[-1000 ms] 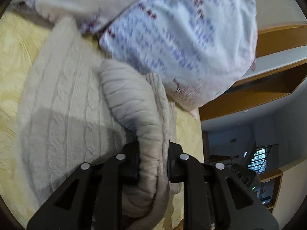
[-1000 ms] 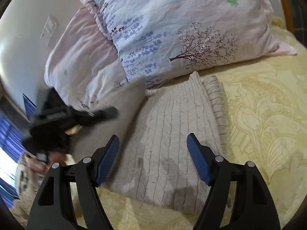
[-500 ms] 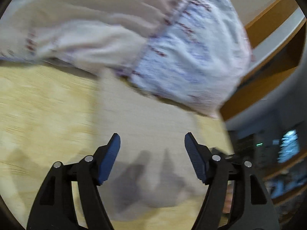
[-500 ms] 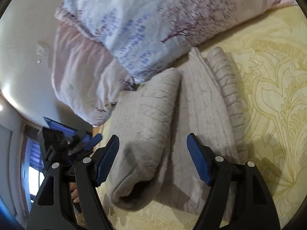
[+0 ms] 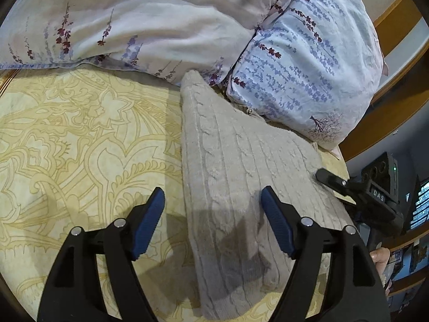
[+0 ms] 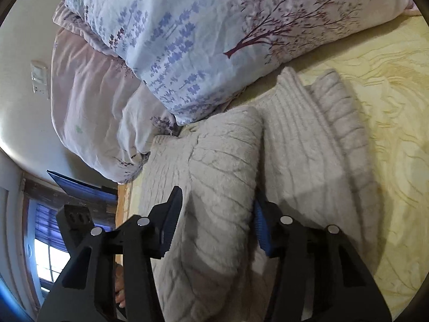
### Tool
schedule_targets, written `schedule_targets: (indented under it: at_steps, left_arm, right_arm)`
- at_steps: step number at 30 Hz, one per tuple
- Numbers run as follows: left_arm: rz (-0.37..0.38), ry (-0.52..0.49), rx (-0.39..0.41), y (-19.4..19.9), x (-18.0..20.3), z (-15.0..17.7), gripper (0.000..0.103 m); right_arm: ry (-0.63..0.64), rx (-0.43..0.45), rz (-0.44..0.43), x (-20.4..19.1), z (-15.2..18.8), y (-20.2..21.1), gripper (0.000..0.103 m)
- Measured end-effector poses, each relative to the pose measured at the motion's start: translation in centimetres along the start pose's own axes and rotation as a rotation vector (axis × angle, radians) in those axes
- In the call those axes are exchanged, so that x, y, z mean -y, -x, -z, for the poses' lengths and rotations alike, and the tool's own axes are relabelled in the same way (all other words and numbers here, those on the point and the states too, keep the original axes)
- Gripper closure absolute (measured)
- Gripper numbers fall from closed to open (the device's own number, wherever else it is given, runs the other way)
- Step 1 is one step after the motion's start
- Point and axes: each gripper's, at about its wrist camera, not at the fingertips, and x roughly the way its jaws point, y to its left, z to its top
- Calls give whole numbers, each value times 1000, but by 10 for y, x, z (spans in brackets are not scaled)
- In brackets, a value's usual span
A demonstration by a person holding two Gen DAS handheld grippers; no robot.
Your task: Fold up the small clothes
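Note:
A beige cable-knit sweater (image 5: pixel 241 177) lies folded on the yellow patterned bedspread (image 5: pixel 80 147), its far end against the pillows. My left gripper (image 5: pixel 211 222) is open and empty, hovering over the sweater's near left edge. In the right wrist view the sweater (image 6: pixel 308 139) shows a thick folded roll in front. My right gripper (image 6: pixel 217 225) is wide apart, its jaws straddling that roll without squeezing it. The right gripper's tip also shows in the left wrist view (image 5: pixel 329 178) at the sweater's right edge.
A blue floral pillow (image 5: pixel 303 61) and a pale pink pillow (image 5: pixel 134 18) lie at the head of the bed. A wooden headboard (image 5: pixel 394 26) stands at the right. The bed's edge, a window and dark furniture (image 6: pixel 77 187) lie beyond.
My left gripper has let go of the sweater fold and opened, drawing back to the left. My right gripper has moved down and forward so its open jaws now straddle the folded roll.

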Motion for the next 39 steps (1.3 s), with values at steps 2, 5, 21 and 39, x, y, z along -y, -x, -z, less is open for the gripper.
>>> schedule_targets:
  at_steps: [2, 5, 21, 39]
  left_arm:
    - [5, 0, -6, 0, -2, 2, 26]
    - [23, 5, -10, 3, -1, 3, 26]
    - [86, -84, -39, 1, 34, 30, 24]
    - [116, -75, -79, 3, 31, 66, 24]
  right_arm:
    - [20, 9, 8, -2, -1, -7, 81]
    - [75, 52, 23, -9, 1, -3, 85]
    - [274, 253, 244, -18, 3, 71, 87]
    - [159, 214, 159, 16, 67, 127, 49]
